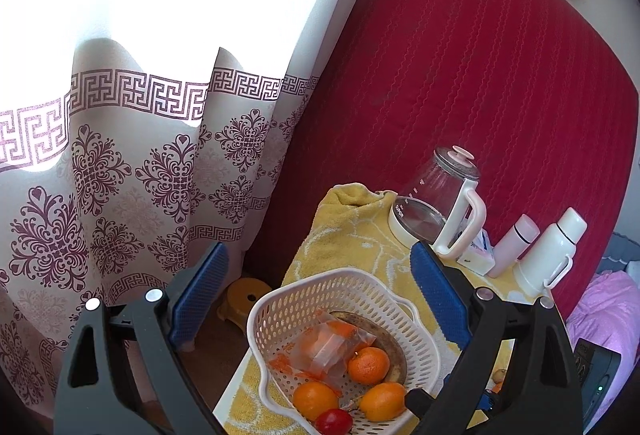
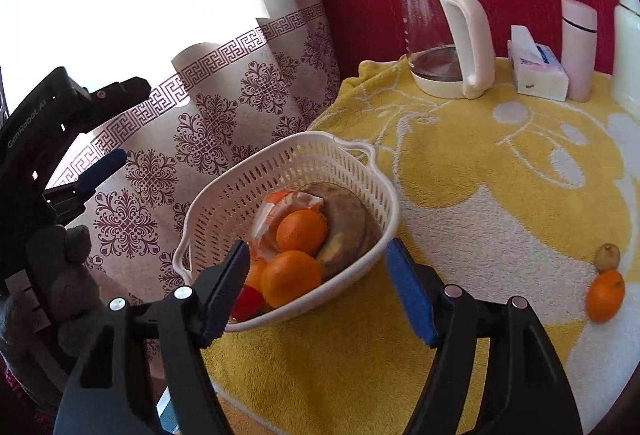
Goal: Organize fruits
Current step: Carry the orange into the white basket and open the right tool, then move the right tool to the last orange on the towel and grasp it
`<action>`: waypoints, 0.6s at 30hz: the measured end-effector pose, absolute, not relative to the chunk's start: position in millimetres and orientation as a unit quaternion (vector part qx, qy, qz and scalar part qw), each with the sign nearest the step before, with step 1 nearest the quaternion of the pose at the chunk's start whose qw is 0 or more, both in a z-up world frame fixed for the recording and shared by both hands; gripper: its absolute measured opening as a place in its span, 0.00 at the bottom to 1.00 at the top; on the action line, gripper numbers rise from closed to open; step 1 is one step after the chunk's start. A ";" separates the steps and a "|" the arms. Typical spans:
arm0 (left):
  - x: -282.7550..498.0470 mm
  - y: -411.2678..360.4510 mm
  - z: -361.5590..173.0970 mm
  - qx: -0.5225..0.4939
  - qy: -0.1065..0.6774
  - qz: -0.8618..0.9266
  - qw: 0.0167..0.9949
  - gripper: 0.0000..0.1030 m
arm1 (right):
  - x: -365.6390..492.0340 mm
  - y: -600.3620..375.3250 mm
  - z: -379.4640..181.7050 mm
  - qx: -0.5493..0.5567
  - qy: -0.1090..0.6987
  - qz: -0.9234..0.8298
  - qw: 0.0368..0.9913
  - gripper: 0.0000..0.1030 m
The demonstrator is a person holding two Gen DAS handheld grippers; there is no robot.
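White plastic basket (image 2: 280, 171) is holding three oranges (image 2: 301, 231), perhaps one banana (image 2: 344, 231); one orange (image 2: 605, 295) is lying outside. Left gripper (image 1: 320, 299) and right gripper (image 2: 320, 291) are hanging with fingers apart, empty.

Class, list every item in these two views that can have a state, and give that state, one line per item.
left hand-held gripper: open, empty, above the basket
right hand-held gripper: open, empty
basket: upright, partly filled with fruit
kettle: upright, lid on, looks empty
pink flask: upright, capped
loose orange: outside the basket, on the towel
small yellowish fruit: outside the basket, beside that orange
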State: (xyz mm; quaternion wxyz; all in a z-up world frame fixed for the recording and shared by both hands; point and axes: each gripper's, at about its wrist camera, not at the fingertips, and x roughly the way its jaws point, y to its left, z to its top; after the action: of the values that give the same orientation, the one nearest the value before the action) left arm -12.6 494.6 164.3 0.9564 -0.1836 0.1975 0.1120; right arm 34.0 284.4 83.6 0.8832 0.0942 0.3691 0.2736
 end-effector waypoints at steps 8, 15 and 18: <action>-9.1 477.4 164.6 -0.164 0.201 0.100 0.960 0.91 | 40.1 228.3 60.7 0.150 0.383 0.211 0.887 0.72; -5.0 462.7 162.6 -0.150 0.207 0.091 0.962 0.95 | 40.3 198.2 37.6 0.155 0.404 0.168 0.886 0.73; -3.6 457.9 162.1 -0.147 0.209 0.087 0.963 0.95 | 40.2 189.5 31.5 0.154 0.414 0.156 0.884 0.73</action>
State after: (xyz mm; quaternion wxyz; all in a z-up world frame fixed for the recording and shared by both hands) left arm -3.6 457.9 162.1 0.9629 -0.1469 0.2092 0.0868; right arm 40.2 189.5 31.5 0.8836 0.1539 0.4140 0.1557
